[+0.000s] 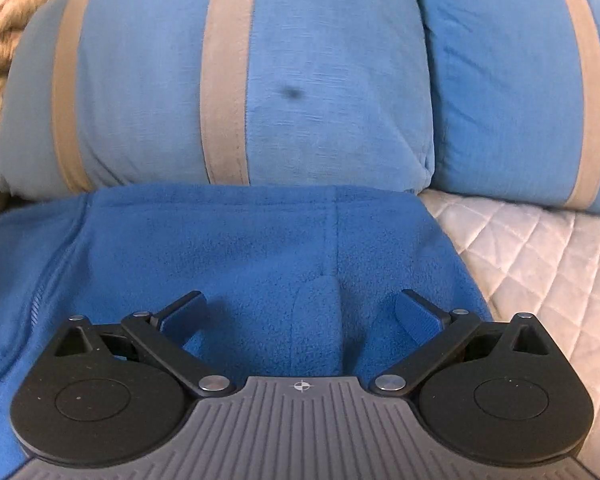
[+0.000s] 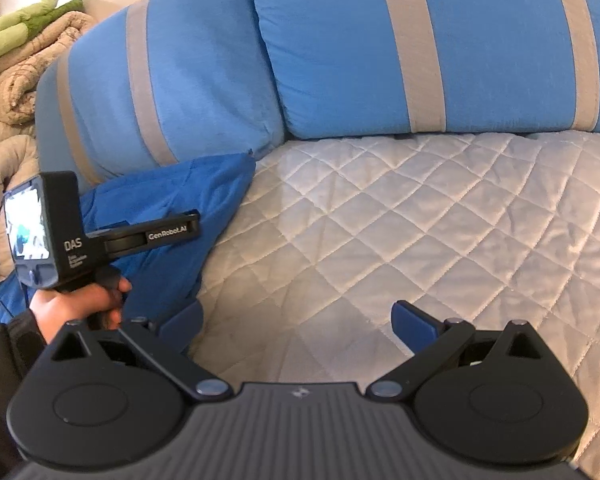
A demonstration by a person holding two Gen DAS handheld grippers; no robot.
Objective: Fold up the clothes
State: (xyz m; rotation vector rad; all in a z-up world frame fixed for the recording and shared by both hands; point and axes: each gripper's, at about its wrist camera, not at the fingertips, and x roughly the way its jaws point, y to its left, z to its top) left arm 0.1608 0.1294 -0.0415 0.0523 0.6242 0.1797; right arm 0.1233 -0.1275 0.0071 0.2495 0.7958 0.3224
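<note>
- Far to the left of both grippers, beyond the bed's edge, a beige quilted blanket (image 2: pixel 8 92) is heaped; it is no part of the job
- The left gripper (image 1: pixel 300 312) hangs with its jaws spread wide and nothing between them, directly over the blue fleece garment (image 1: pixel 240 248), which lies under and ahead of its fingers, its far edge up against the striped blue pillow (image 1: pixel 228 80)
- A raised ridge or seam of fleece runs forward between the left gripper's fingers; closing on that ridge would probably catch a single bunched layer, so my advice is to slide out to a true edge or corner before pinching
- From the right wrist view a hand (image 2: pixel 80 304) grips the left tool's handle, with the garment beneath it and to the right gripper's left
- The right gripper (image 2: pixel 296 320) is likewise wide open and empty, over the bare white quilted bedcover (image 2: pixel 400 216), clear of the cloth
- It should come leftward to the garment's near corner, so both pinch matching corners and lift evenly
- A second striped pillow (image 2: pixel 420 48) lies ahead of the right gripper, so fold towards the open bedcover
</note>
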